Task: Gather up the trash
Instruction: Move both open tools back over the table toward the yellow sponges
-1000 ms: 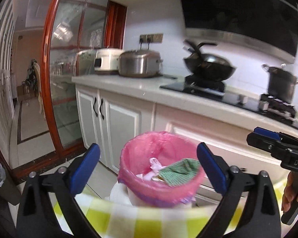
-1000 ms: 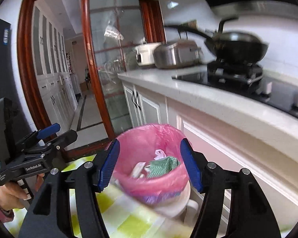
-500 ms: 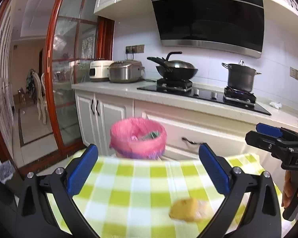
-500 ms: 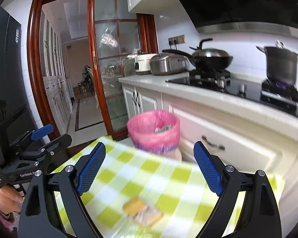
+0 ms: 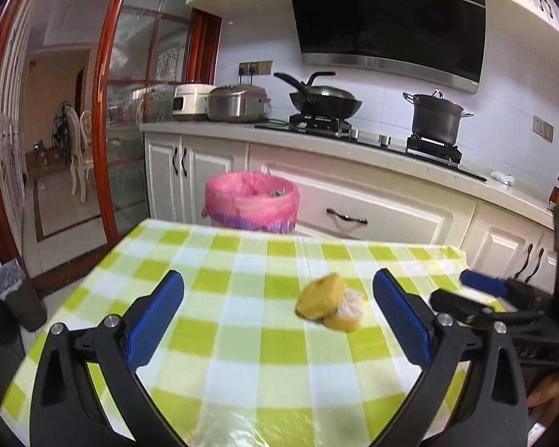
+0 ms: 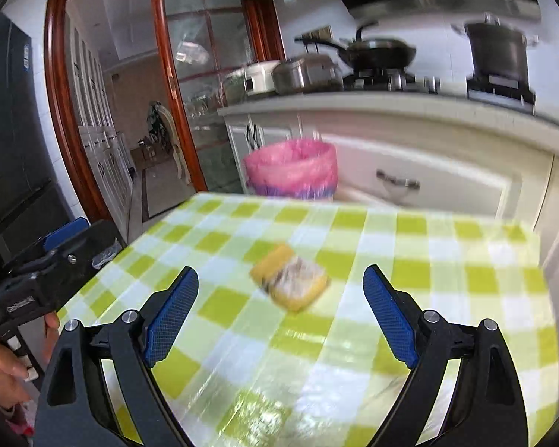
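Observation:
A yellow and white piece of food scrap [image 5: 331, 302] [image 6: 290, 276] lies on the green-checked tablecloth [image 5: 242, 335] [image 6: 428, 260]. My left gripper [image 5: 277, 316] hovers open above the cloth, and the scrap sits just inside its right finger. My right gripper [image 6: 281, 314] is open too, with the scrap ahead of it between the fingertips' lines and nothing touched. Past the table's far edge stands a bin lined with a pink bag [image 5: 251, 201] [image 6: 291, 168], with rubbish showing inside. Each gripper appears at the edge of the other's view.
White kitchen cabinets and a counter [image 5: 354, 149] run behind the bin, with a wok [image 5: 324, 102], a pot [image 5: 436, 117] and cookers on top. A red-framed glass door [image 5: 108, 130] is on the left. A person's hand [image 6: 3, 368] holds the left gripper.
Both grippers have pulled back from over the bin to above the table. The bin now looks small and far, and the food scrap has come into view. The right jaws opened wider.

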{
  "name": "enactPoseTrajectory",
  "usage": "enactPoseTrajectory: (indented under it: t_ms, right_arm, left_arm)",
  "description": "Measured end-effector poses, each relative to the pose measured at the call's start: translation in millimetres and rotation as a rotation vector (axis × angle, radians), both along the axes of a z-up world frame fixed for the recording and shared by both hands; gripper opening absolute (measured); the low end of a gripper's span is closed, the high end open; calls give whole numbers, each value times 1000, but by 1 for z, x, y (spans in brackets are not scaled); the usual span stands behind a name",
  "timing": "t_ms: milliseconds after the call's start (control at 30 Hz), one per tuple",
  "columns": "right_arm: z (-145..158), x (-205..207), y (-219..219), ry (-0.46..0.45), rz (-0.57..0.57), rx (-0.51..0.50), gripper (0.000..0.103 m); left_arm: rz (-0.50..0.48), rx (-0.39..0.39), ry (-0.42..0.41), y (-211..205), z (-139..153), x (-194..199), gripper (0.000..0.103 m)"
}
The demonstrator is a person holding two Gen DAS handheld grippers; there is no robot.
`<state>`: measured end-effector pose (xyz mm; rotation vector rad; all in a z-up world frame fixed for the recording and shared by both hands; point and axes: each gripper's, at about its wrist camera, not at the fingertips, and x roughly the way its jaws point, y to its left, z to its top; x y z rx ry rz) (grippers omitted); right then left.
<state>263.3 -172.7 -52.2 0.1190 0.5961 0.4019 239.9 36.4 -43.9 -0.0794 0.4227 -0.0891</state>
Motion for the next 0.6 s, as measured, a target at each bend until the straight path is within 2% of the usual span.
enactPoseTrajectory:
  t_ms: [200,333,600]
  right_arm:
    - [-38,12,6,77,-5,-17,85]
    - [-59,32,11,124,0,-63,85]
    - [-82,76,28,189,-13,-96,85]
  left_arm:
    - [15,14,33,-1,-22,-3,98]
    - [23,34,53,-1,-33,-1,98]
    - [48,50,42,6,-32,6,98]
